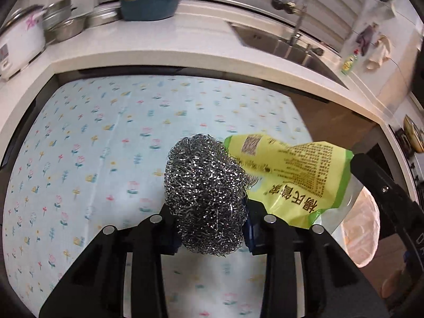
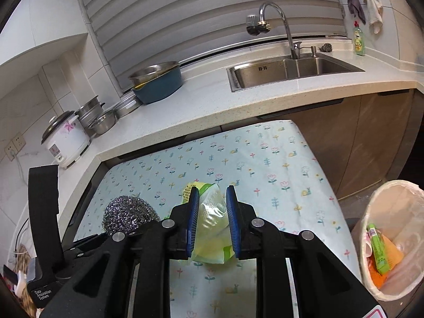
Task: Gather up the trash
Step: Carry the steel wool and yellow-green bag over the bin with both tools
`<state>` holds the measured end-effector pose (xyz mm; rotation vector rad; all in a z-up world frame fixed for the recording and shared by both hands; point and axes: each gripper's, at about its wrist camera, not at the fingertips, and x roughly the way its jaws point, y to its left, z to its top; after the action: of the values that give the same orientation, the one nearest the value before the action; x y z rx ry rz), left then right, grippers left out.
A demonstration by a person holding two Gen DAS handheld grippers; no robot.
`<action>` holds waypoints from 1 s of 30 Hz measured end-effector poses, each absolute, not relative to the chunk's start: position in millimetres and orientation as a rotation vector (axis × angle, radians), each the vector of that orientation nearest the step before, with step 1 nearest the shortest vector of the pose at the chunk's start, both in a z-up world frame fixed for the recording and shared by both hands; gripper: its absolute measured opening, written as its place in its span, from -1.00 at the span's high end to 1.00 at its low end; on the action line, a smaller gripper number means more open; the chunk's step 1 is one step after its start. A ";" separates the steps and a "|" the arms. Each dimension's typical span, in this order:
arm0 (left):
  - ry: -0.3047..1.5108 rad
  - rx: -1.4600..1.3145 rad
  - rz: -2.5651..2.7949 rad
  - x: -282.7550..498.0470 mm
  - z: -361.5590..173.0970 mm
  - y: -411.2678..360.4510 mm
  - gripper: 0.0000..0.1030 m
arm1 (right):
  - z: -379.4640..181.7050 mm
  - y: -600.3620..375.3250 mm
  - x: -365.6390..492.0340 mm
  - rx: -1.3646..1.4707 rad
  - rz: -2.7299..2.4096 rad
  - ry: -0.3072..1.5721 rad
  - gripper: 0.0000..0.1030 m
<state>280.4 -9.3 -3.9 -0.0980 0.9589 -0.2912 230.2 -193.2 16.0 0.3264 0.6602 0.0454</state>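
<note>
My left gripper (image 1: 212,228) is shut on a steel wool scrubber (image 1: 205,196), held above the floral tablecloth (image 1: 106,145). The scrubber also shows in the right wrist view (image 2: 128,216). My right gripper (image 2: 212,222) is shut on a yellow-green plastic wrapper (image 2: 212,217) between its blue pads (image 2: 193,220), above the same cloth (image 2: 278,172). In the left wrist view the wrapper (image 1: 291,175) hangs just right of the scrubber, with the right gripper's black body at the far right. A lined trash bin (image 2: 381,206) stands on the floor right of the table; it holds a green tube and orange scraps.
A stone counter (image 2: 201,106) runs behind the table with a sink (image 2: 291,71), tap, rice cooker (image 2: 66,137), steel pots and a blue basin (image 2: 159,84). Dish soap (image 2: 359,39) stands at the sink's right. Wooden cabinet doors (image 2: 371,137) lie below the counter.
</note>
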 end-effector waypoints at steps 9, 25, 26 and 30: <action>0.948 -0.021 -0.417 241.4 13.8 -94.0 0.35 | 31.0 -270.6 178.4 0.374 -0.065 0.612 0.98; 0.967 0.035 -0.387 201.6 2.0 -112.0 0.35 | -21.0 -287.7 118.3 0.371 0.072 0.749 0.24; 0.964 0.029 -0.373 200.2 3.8 -105.7 0.35 | -22.7 -280.6 115.3 0.358 0.088 0.756 0.20; 0.936 -0.024 -0.322 193.7 17.5 -74.1 0.35 | -22.3 -253.5 106.7 0.333 0.172 0.765 -0.03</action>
<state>193.7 -74.1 17.5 -0.0244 0.9358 -0.3224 106.7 -253.5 -22.3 0.3328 0.7653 0.1719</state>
